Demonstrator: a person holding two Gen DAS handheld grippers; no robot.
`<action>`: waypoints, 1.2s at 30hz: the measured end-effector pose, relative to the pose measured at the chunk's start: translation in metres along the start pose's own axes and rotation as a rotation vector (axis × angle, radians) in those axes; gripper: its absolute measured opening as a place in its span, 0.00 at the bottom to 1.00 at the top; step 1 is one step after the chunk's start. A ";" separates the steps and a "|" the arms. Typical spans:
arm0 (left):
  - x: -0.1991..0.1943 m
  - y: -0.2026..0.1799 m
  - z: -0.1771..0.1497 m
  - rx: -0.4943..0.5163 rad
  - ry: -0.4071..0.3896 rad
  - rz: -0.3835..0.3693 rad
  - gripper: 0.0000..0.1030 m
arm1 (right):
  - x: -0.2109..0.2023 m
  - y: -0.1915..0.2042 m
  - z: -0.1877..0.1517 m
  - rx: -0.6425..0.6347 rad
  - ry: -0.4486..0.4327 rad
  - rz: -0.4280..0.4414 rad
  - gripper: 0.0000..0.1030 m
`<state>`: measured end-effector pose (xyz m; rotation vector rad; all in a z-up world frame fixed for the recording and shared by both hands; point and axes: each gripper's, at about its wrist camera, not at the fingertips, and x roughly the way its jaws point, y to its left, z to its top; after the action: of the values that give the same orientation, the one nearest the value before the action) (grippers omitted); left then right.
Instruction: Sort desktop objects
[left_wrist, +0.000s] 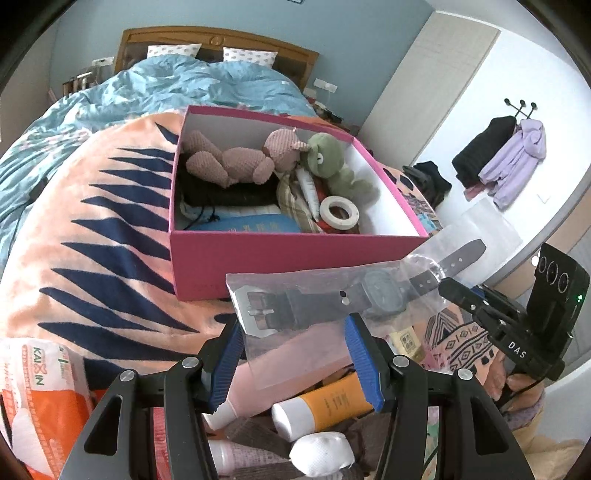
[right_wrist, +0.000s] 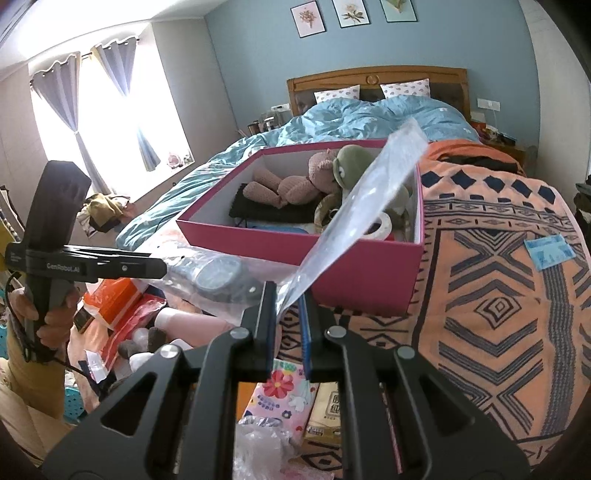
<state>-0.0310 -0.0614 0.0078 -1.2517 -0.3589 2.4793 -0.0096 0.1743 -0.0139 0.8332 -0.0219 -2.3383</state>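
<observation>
A black wristwatch in a clear plastic bag (left_wrist: 332, 299) hangs in front of the pink box (left_wrist: 280, 258). My right gripper (right_wrist: 287, 295) is shut on one end of the bag (right_wrist: 354, 214); it shows in the left wrist view (left_wrist: 454, 288) at the bag's right end. My left gripper (left_wrist: 295, 332) is open, its blue pads on either side of the bag's lower edge. In the right wrist view the left gripper (right_wrist: 162, 267) meets the bag's watch end (right_wrist: 218, 275). The pink box (right_wrist: 303, 258) holds plush toys (left_wrist: 240, 162), a tape roll (left_wrist: 339, 212) and cloth.
The box stands on an orange patterned blanket (left_wrist: 92, 236) over a bed with a blue duvet (left_wrist: 177, 85). Below the grippers lie an orange tube (left_wrist: 325, 406), a pink bottle (left_wrist: 288, 373), an orange packet (left_wrist: 48, 398) and paper packs (right_wrist: 280, 398). Clothes hang on the wall (left_wrist: 506, 158).
</observation>
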 end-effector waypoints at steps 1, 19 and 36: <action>-0.001 0.000 0.000 0.002 -0.004 0.002 0.54 | 0.000 0.001 0.001 -0.005 -0.001 0.000 0.13; -0.014 -0.006 0.011 0.027 -0.055 0.018 0.54 | -0.003 0.007 0.016 -0.039 -0.027 -0.004 0.13; -0.016 -0.007 0.028 0.039 -0.078 0.054 0.54 | -0.001 0.004 0.031 -0.045 -0.045 0.018 0.14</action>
<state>-0.0436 -0.0632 0.0382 -1.1661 -0.2981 2.5739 -0.0244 0.1658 0.0127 0.7555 0.0041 -2.3321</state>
